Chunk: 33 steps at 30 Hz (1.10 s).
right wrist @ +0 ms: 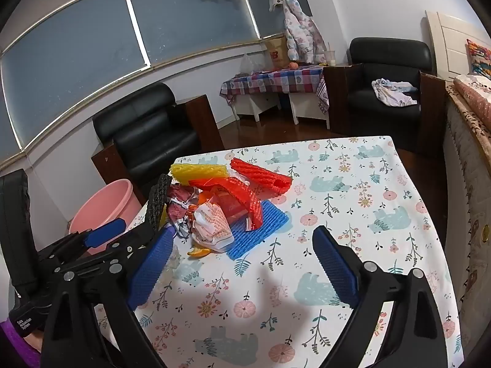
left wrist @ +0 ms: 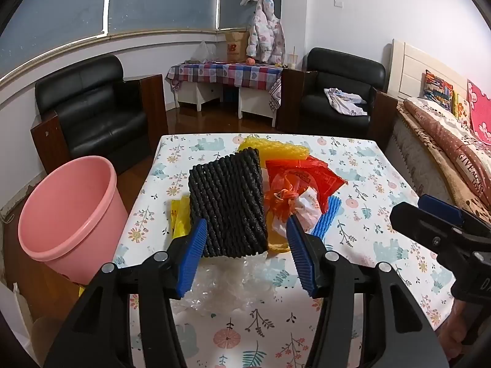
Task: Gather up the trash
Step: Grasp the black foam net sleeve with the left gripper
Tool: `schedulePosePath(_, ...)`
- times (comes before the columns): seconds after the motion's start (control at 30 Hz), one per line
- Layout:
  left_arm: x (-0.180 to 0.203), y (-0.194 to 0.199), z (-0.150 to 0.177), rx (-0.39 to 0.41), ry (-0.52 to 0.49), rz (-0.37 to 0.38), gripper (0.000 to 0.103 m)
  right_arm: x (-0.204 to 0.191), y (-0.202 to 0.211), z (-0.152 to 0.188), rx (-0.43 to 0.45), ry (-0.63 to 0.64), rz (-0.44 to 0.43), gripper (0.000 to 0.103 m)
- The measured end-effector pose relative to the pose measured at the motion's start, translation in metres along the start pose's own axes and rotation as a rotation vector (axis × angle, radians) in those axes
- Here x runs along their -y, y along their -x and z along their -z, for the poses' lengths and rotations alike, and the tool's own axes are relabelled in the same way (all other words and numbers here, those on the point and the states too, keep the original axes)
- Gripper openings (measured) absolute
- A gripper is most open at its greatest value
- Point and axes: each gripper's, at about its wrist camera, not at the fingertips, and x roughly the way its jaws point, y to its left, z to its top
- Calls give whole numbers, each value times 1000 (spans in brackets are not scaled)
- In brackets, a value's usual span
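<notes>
A pile of trash lies on the floral table (left wrist: 353, 165). A black foam net (left wrist: 228, 205) stands tilted between the pads of my left gripper (left wrist: 247, 239), which closes on its lower edge. Beside it lie a yellow foam net (left wrist: 273, 148), a red plastic bag (left wrist: 303, 178), a crumpled white wrapper (left wrist: 308, 208) and a blue foam net (left wrist: 325, 217). Clear plastic film (left wrist: 227, 285) lies under the left gripper. A pink bin (left wrist: 69, 211) stands left of the table. My right gripper (right wrist: 242, 251) is open and empty over the table, right of the pile; a red foam net (right wrist: 260, 176) shows there too.
Two black armchairs (left wrist: 95, 110) (left wrist: 340, 92) stand beyond the table. A small table with a checked cloth (left wrist: 224, 73) stands by the far wall. A bed (left wrist: 445, 135) runs along the right side. The floor is dark wood.
</notes>
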Motion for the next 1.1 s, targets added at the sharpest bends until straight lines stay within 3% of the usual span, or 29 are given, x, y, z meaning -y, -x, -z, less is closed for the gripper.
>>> schedulePosePath(0.5,-1,-1,4,-5,-4,5,55,3,3,-2,-10,-6,3,87)
schedulePosePath(0.87,-17,7,4,1,28,64,55,5,0,2,-12,-19,-1,85)
schedulePosePath(1.1,-36,9,12,-40,101,111,55,11,-6,4,-33,-48,-27,82)
